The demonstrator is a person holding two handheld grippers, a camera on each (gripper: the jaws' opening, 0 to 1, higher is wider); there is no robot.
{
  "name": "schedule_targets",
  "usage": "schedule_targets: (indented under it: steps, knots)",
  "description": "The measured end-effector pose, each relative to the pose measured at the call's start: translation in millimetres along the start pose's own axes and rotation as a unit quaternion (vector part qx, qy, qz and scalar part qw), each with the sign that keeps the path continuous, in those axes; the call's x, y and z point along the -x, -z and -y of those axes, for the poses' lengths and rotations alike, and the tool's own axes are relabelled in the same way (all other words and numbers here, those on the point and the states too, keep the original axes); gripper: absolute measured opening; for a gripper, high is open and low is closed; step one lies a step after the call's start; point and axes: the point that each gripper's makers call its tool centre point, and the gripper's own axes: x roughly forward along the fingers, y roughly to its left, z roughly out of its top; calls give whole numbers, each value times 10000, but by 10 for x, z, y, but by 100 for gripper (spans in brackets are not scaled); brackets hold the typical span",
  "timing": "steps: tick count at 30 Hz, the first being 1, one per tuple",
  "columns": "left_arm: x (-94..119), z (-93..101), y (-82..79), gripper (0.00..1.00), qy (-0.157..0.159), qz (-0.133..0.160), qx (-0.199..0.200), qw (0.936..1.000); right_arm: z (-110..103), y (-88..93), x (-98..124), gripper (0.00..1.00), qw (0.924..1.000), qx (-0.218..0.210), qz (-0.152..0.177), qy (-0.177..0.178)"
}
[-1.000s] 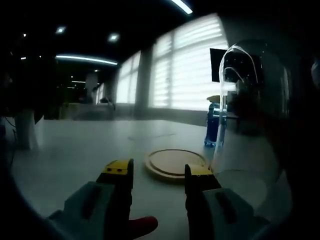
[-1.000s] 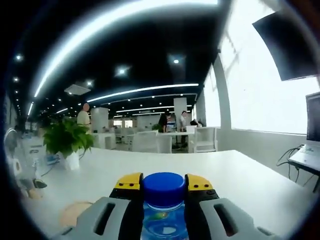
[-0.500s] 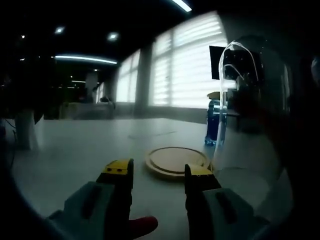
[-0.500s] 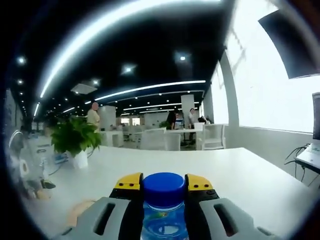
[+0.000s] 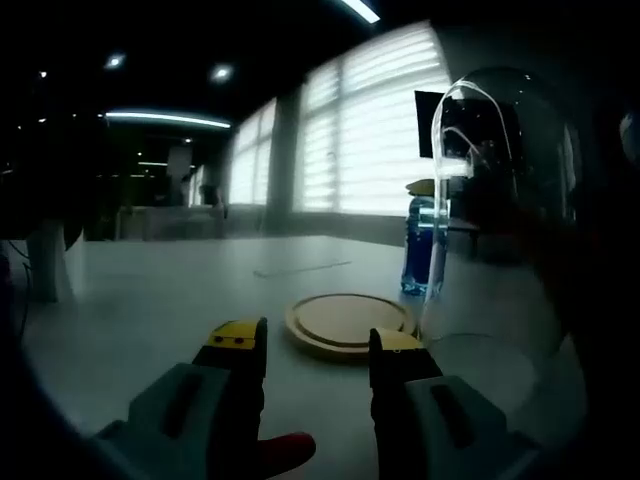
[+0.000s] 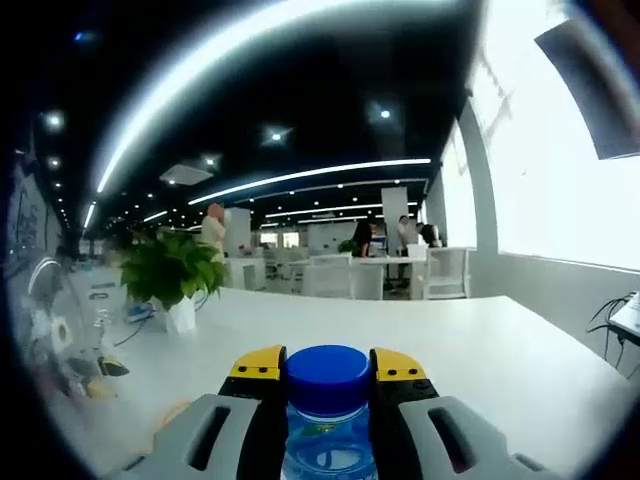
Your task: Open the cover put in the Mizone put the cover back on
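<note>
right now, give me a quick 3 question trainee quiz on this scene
1. True or false: the right hand-held gripper is shut on the bottle.
2. What colour is the bottle's cap?
A. red
B. blue
C. white
3. In the left gripper view, what lies flat on the table just beyond the left hand-held gripper, beside the glass cover?

Key:
1. True; its jaws press the bottle just below the cap.
2. B
3. A round wooden base, with nothing on it.
</note>
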Motion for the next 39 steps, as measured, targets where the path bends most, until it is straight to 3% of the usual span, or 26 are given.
schedule_targets:
  steps: [18,39]
  knots:
    - [-2,-18,16,33,-7,-26,-27,10000,-343,6,-121,24,9992,-41,-49,-403]
    - [-9,-41,58,33,-35,-121,-71,9999,-483,-5,-132,23,9973,124,-141,-708]
